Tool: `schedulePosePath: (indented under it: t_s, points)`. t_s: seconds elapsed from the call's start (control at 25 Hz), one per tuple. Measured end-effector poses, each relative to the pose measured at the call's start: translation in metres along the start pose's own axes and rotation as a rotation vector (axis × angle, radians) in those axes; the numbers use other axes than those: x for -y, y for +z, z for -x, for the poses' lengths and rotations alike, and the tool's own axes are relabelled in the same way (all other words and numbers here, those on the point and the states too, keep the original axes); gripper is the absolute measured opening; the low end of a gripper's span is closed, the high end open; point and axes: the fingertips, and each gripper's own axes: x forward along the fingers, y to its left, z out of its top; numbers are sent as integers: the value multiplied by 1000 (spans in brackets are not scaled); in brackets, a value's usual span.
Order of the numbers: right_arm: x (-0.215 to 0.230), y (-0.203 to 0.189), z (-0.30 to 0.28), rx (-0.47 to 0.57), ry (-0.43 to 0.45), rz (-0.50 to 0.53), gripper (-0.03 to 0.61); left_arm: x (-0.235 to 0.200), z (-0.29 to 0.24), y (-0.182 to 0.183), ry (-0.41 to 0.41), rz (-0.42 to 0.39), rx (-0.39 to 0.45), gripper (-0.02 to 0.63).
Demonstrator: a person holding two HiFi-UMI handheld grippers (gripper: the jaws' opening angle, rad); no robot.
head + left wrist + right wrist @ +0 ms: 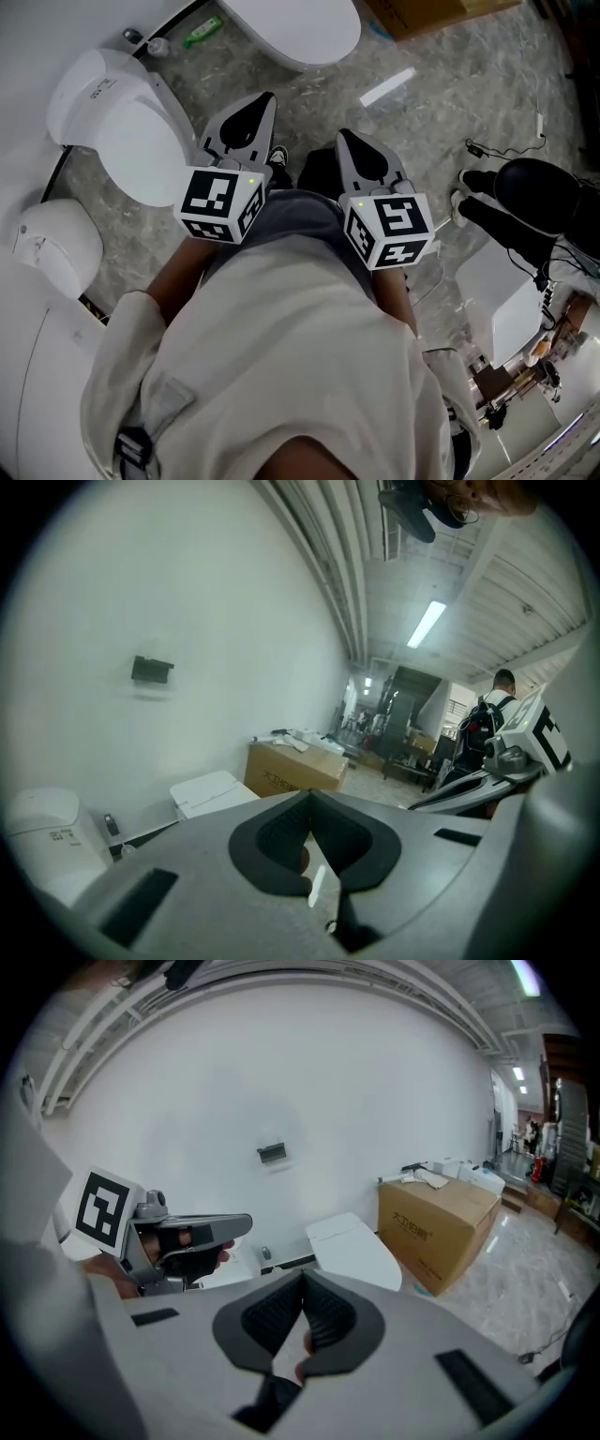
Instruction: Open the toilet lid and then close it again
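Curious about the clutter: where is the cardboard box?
In the right gripper view the cardboard box stands on the floor at the right, beside a closed white toilet.

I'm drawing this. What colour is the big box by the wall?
Brown: the big cardboard box, clearest in right gripper view.

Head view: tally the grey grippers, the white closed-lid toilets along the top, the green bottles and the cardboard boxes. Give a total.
Grey two-jaw grippers with marker cubes: 2, the left gripper and the right gripper
White closed-lid toilets: 2
Green plastic bottle: 1
Brown cardboard box: 1
Total: 6
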Motion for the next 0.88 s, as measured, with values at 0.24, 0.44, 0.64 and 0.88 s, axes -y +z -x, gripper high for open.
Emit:
schedulePosePath:
  t_s: [0.24, 0.44, 0.64, 0.88]
  points:
    - [41, 27, -26, 61, 80, 3, 11, 8, -47, 14, 45, -27, 5, 3]
    - [102, 66, -52, 91, 147, 67, 11, 16, -104, 29, 130, -16, 1, 3]
    - [174, 93, -86, 2, 281, 147, 9, 24, -164, 45, 293, 44, -10, 3]
    - [232, 114, -129, -104, 449, 215, 11, 23, -226, 54, 455, 117, -27, 3]
